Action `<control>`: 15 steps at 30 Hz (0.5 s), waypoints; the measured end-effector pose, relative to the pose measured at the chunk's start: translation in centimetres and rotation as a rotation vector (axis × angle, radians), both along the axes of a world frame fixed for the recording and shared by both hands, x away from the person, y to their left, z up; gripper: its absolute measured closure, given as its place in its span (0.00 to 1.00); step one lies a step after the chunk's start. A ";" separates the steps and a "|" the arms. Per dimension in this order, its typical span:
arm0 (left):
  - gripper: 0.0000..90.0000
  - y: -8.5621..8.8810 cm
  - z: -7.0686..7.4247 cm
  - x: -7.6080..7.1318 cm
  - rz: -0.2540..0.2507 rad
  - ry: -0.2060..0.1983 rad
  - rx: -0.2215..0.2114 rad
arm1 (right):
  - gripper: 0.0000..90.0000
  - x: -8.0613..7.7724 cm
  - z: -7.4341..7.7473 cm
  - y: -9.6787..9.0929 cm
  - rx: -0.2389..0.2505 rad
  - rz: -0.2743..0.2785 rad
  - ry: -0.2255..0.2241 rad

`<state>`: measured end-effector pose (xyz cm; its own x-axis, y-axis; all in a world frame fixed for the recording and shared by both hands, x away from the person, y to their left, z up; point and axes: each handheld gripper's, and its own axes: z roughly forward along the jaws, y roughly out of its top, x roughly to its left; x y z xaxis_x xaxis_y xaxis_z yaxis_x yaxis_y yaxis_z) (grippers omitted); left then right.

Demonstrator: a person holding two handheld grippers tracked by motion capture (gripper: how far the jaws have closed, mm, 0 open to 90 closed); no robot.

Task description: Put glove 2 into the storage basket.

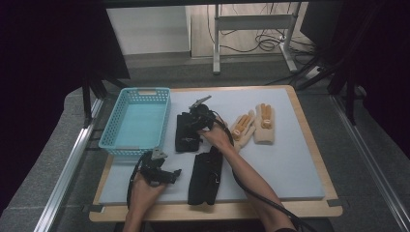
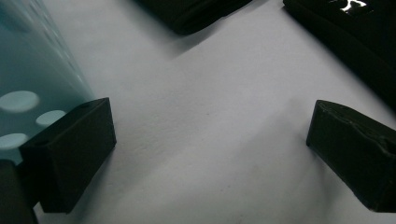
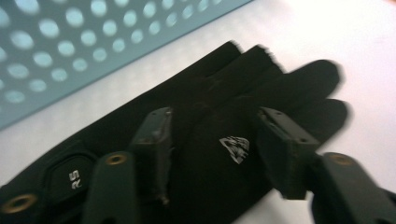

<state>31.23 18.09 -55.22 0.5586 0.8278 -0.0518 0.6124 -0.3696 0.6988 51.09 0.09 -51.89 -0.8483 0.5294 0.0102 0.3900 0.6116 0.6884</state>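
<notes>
Two black gloves lie on the grey mat: a far one beside the basket and a near one toward the front edge. My right gripper hovers over the far black glove, its jaws apart above the glove's back with the white logo between them; the pads do not press on the glove. My left gripper rests low on the mat at the front left, open, with bare mat between its fingers. The near black glove lies just beyond its right jaw.
A light blue perforated basket stands at the mat's left, close to both grippers. Two tan gloves with orange patches lie right of centre. The table's wooden rim frames the mat.
</notes>
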 end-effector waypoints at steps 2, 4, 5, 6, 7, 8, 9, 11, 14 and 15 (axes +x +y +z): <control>0.02 0.0 0.0 0.0 0.000 0.000 0.000 | 0.46 0.0 -0.6 0.6 -0.039 0.013 -0.011; 0.02 0.0 0.0 0.0 0.000 0.000 0.001 | 0.53 0.1 -1.0 0.6 -0.017 0.024 0.001; 0.02 0.0 0.0 0.0 0.000 0.000 0.001 | 0.58 0.2 -1.1 0.4 0.009 0.010 0.027; 0.02 0.0 0.0 0.0 0.000 0.000 0.001 | 0.65 0.2 -1.2 0.2 0.027 0.001 0.031; 0.02 0.0 0.0 0.0 0.000 0.000 0.001 | 0.72 0.2 -1.3 0.0 0.040 -0.005 0.035; 0.02 0.0 0.0 0.0 0.000 0.000 0.001 | 0.78 0.3 -1.3 -0.1 0.055 -0.007 0.051; 0.02 0.0 0.0 0.0 0.000 0.000 0.002 | 0.82 0.3 -1.2 -0.2 0.055 -0.013 0.065; 0.02 0.0 0.0 0.0 0.000 0.000 0.001 | 0.91 0.4 -0.9 -0.1 0.030 -0.017 0.078; 0.02 0.0 0.0 0.0 0.000 0.001 0.001 | 0.97 0.0 -0.4 0.4 -0.021 -0.010 0.043; 0.02 0.0 0.0 0.0 0.000 0.001 0.001 | 0.97 -0.1 -0.2 0.5 -0.028 -0.009 0.047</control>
